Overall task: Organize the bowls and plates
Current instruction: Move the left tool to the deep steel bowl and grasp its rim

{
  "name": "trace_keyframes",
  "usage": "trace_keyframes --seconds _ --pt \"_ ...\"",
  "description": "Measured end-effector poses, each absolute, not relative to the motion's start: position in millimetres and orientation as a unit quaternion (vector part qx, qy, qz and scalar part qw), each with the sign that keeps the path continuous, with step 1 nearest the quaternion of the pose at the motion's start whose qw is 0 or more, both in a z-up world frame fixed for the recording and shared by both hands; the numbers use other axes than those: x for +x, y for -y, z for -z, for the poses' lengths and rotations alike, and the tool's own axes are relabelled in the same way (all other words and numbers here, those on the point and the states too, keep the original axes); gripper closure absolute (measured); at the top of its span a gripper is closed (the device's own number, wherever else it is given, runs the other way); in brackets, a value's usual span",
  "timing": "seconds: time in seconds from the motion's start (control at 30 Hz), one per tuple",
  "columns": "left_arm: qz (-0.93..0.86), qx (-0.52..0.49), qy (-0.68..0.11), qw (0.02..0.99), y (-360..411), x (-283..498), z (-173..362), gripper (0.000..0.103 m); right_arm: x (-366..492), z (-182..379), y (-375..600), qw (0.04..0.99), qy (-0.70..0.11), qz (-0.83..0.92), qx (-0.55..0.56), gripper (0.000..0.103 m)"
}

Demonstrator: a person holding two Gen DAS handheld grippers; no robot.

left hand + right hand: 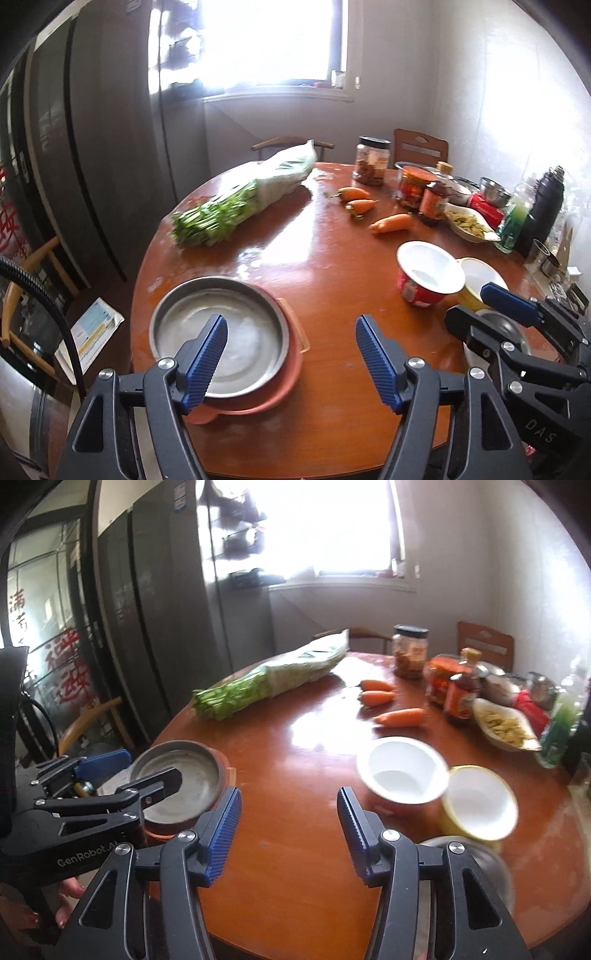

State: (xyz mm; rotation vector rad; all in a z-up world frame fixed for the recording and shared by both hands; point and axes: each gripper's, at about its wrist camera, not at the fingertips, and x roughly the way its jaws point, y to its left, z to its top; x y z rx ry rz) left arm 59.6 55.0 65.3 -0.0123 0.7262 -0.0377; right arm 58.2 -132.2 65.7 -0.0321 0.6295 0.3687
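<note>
Blue-padded and spread wide apart, our left gripper [291, 360] hovers empty over the round wooden table [332, 258]; below its left finger a steel plate [218, 332] sits on an orange plate [284, 387], with a red bowl [428, 275] and yellow bowl [476, 282] touching at right. From the right wrist, our right gripper [288, 834] is likewise apart and empty, both bowls just beyond it beside a blurred steel bowl [480, 860].

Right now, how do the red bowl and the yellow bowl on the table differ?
The red bowl has a red printed outside; the yellow bowl is plain yellow outside. The red bowl sits nearer the table's middle, the yellow bowl toward its right edge. In the right wrist view the yellow bowl looks tilted, the red bowl more upright. Both are white inside, empty, and touching.
</note>
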Motion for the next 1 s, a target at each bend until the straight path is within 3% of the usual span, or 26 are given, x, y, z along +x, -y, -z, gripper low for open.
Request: trace_keyframes --seconds 0.57,1.0 --pt "0.065 0.017 -0.356 0.932 48 63 -64 0.029 43 -69 242 0.946 -0.298 -0.125 -0.001 0.041" --pt "0.083 0.019 -0.378 0.922 80 65 -40 0.029 39 -42 289 0.940 -0.331 -0.081 0.008 0.041"
